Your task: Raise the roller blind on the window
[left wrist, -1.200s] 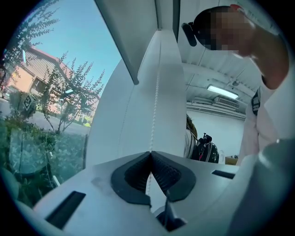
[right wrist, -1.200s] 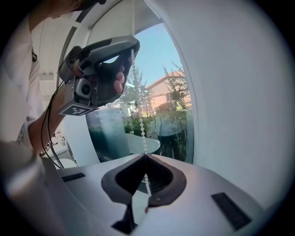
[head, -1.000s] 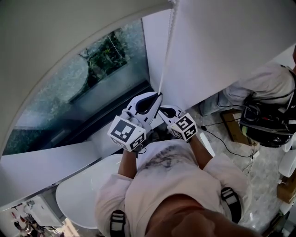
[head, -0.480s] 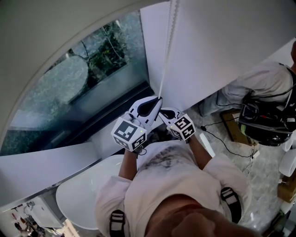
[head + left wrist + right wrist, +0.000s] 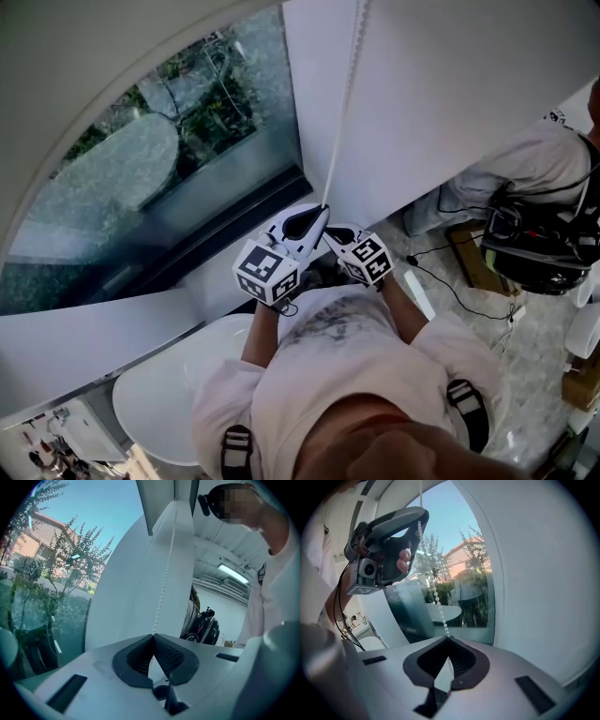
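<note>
Clamped tight on bead chain (image 5: 341,112) with left hand-held gripper (image 5: 153,636) and right hand-held gripper (image 5: 448,638). Could slip off beads under uneven pull, stalling roller blind (image 5: 450,94).

Head view: roller blind (image 5: 450,94) cut off by top and right edges; bead chain (image 5: 342,112) runs out the top, lower part hidden behind left gripper (image 5: 322,210) and right gripper (image 5: 330,231). Second person (image 5: 525,169) at right cropped by the edge, partly behind the blind. Plants (image 5: 220,98) outside window (image 5: 122,187) blurry.
</note>
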Available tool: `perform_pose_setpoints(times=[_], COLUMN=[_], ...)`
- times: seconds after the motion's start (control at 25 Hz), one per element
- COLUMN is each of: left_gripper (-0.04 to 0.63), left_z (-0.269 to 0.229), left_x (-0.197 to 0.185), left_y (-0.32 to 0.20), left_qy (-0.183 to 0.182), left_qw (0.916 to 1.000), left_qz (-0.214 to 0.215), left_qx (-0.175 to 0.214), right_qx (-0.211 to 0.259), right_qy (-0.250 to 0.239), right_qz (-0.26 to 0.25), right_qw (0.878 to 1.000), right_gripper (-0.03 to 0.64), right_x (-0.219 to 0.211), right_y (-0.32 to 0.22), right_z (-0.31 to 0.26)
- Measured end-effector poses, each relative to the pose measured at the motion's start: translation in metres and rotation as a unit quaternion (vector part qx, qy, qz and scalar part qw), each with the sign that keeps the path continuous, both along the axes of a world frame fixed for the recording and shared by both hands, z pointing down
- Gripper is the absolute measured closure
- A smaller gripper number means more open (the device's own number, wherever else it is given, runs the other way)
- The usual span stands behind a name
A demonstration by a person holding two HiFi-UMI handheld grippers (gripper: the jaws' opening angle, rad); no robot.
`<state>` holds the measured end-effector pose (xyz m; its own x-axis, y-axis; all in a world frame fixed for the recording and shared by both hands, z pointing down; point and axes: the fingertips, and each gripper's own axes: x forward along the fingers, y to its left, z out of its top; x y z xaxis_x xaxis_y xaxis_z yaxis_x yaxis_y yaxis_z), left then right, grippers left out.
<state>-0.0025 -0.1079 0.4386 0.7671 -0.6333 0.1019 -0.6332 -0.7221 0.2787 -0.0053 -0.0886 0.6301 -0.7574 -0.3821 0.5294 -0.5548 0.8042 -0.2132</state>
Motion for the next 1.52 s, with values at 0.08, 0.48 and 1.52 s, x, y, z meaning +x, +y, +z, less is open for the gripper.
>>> perform_pose_setpoints(times=[0.08, 0.48, 1.52], left_gripper=[0.588, 0.588, 0.588], left_z=[0.006, 0.044, 0.045], left_x=[0.001, 0.003, -0.003], left_y=[0.0, 0.001, -0.002], left_qy=[-0.001, -0.014, -0.01], left_qw=[1.0, 0.9991, 0.9994], left_qz=[0.001, 0.004, -0.013], left_qx=[-0.007, -0.04, -0.031], right_qx=[-0.006, -0.041, 0.104], right_qy=[0.006, 0.034, -0.108], right_qz=[-0.001, -0.004, 0.048], right_qw=[1.0, 0.999, 0.988], right_gripper=[0.555, 0.555, 0.477], right_x=[0.001, 0.007, 0.023], right_y=[0.001, 0.011, -0.005], right_z=[0.006, 0.041, -0.196])
